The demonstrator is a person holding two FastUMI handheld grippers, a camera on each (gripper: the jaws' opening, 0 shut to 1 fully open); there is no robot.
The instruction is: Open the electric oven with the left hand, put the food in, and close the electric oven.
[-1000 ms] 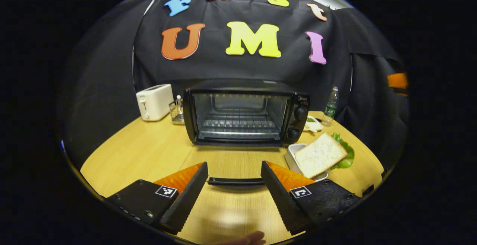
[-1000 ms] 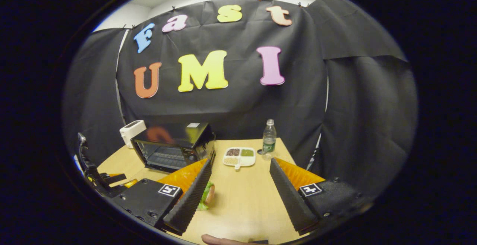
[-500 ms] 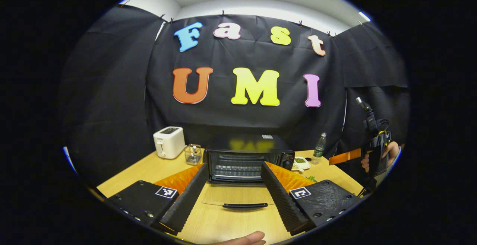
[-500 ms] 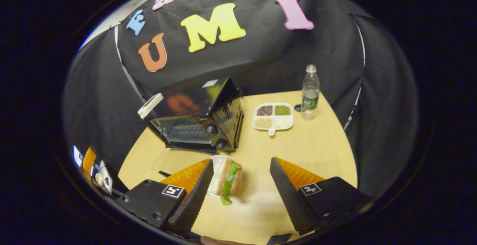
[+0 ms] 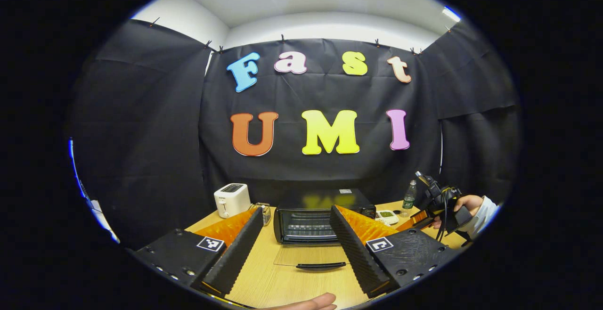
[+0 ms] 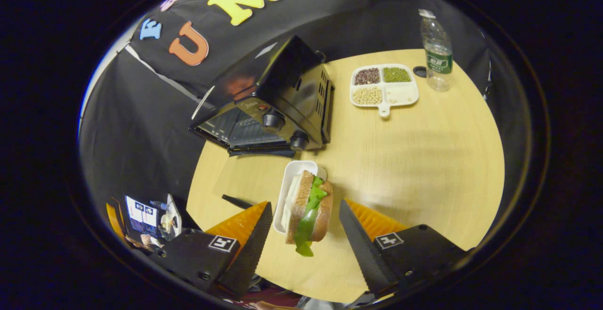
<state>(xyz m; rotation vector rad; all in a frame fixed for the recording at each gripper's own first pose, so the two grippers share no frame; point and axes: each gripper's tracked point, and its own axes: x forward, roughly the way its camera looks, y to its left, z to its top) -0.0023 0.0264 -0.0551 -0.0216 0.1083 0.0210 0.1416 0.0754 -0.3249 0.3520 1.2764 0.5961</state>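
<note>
At frame bottom, both views: each gripper's own fingers spread wide, nothing between them gripped.
Left gripper (image 5: 297,248): wide open, empty, well back from the oven (image 5: 324,216); it also appears at lower left of the right gripper view.
Right gripper (image 6: 305,241): wide open, above the sandwich (image 6: 308,213), not touching it as far as I can tell.
Oven door (image 5: 313,256): down flat on the table (image 6: 414,159), handle (image 5: 321,266) at its near edge.
Food: sandwich with lettuce sits on edge in a white tray (image 6: 289,192), centre-bottom of the right gripper view, just in front of the oven.
Risk 1: squeezing too hard crushes the bread or pushes out the lettuce.
Risk 2: fingers catch the tray rim and drag the tray along.
Risk 3: low carry clips the open door or handle.
Risk 4: loose layers slide apart on the way in.
</note>
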